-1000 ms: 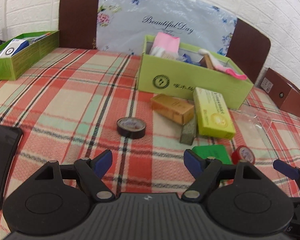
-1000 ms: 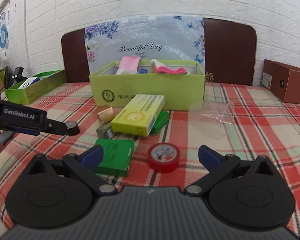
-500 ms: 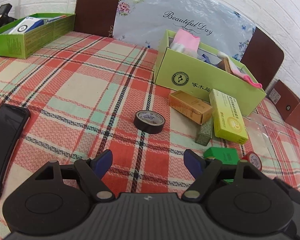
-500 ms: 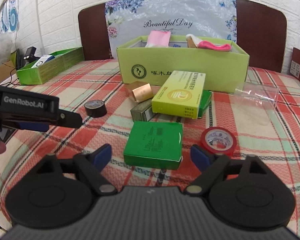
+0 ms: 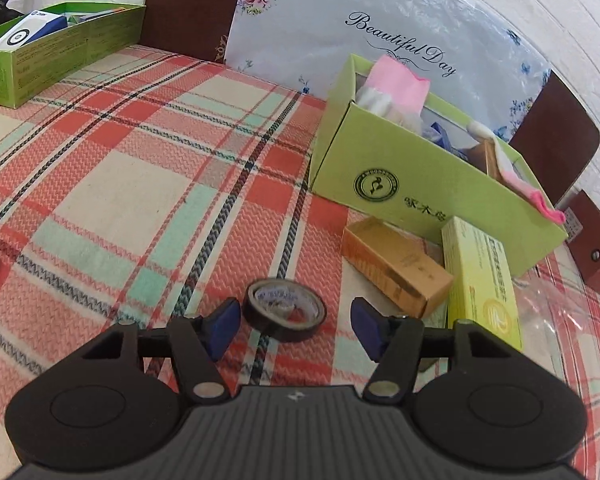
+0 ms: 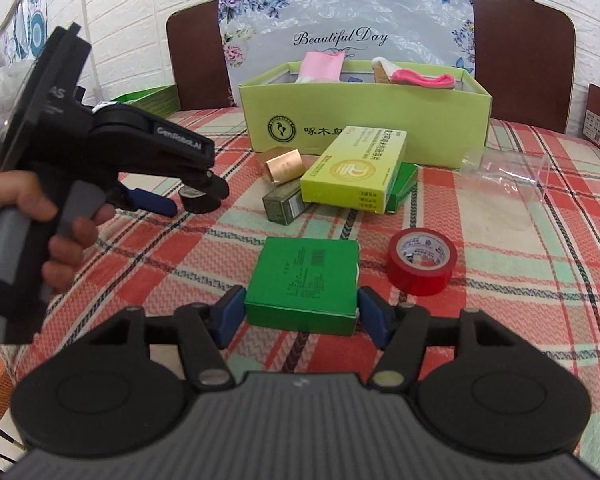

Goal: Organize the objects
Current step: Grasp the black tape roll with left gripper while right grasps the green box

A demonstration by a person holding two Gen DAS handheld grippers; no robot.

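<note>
Closing its jaws, the left gripper (image 5: 294, 325) straddles a black tape roll (image 5: 284, 309) lying flat on the plaid tablecloth (image 5: 140, 184); its blue pads stand just either side of the roll, and a gap shows on the right, so nothing is pinched. The right gripper (image 6: 301, 318) is closing too, its pads flanking the near end of a flat green box (image 6: 305, 284); the pads sit right at the box's sides, but whether they press on it cannot be told.

Behind the loose items stands an open lime-green box (image 6: 364, 120) with a round logo on its front wall. Inside it a pink folded item (image 6: 323, 65) stands at the left, a pink and white cloth piece (image 6: 420, 78) drapes over the right part, and something tan shows between them; the rest of its contents is hidden by the wall. Against its front lie a yellow-green carton (image 6: 354, 168), resting partly on a dark green box (image 6: 402, 186), a gold carton (image 6: 284, 165) and a small olive box (image 6: 286, 206). A red tape roll (image 6: 420, 266) sits just right of the flat green box, and clear plastic packaging (image 6: 508, 176) lies further back on the right.

Far left in the left wrist view, a second open green tray (image 5: 60, 60) holds a white and blue carton (image 5: 28, 32). A person's hand (image 6: 40, 224) grips the left gripper's handle.
</note>
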